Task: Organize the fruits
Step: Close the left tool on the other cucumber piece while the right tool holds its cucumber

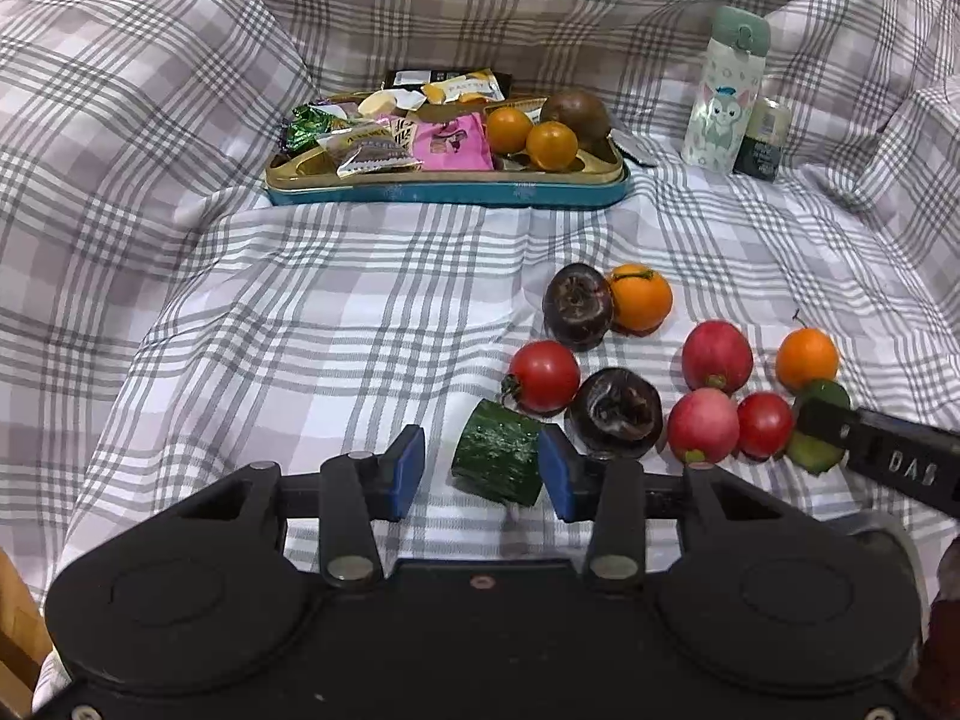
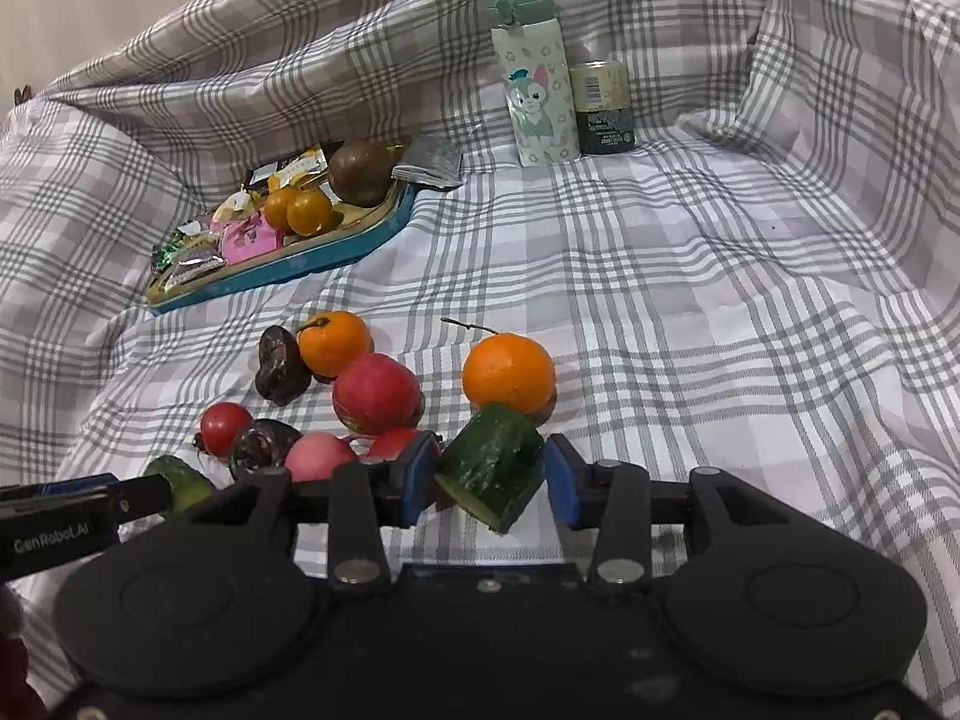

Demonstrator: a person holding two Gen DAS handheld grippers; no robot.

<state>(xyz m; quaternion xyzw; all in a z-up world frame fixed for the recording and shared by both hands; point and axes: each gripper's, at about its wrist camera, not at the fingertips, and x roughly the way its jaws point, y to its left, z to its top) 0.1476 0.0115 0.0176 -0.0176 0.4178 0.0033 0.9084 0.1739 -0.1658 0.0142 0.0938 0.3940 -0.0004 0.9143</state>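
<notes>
Loose fruit lies on the checked cloth: two oranges [image 1: 639, 298] [image 1: 806, 358], two red tomatoes [image 1: 545, 376], two pink-red radish-like fruits [image 1: 717, 356], two dark brown fruits [image 1: 577, 305] and two cucumber pieces. My left gripper [image 1: 480, 471] is open around one cucumber piece [image 1: 497, 459], whose right side touches the right pad. My right gripper [image 2: 491, 480] is open around the other cucumber piece [image 2: 492, 467], just in front of an orange [image 2: 509, 373]. The right gripper's finger shows in the left wrist view [image 1: 888, 456].
A blue tin tray [image 1: 444, 191] at the back holds snack packets, two small oranges [image 1: 531, 135] and a brown fruit [image 1: 575, 114]. A mint cartoon bottle [image 1: 725, 90] and a small dark can [image 1: 761, 141] stand at the back right. Bunched cloth rises on all sides.
</notes>
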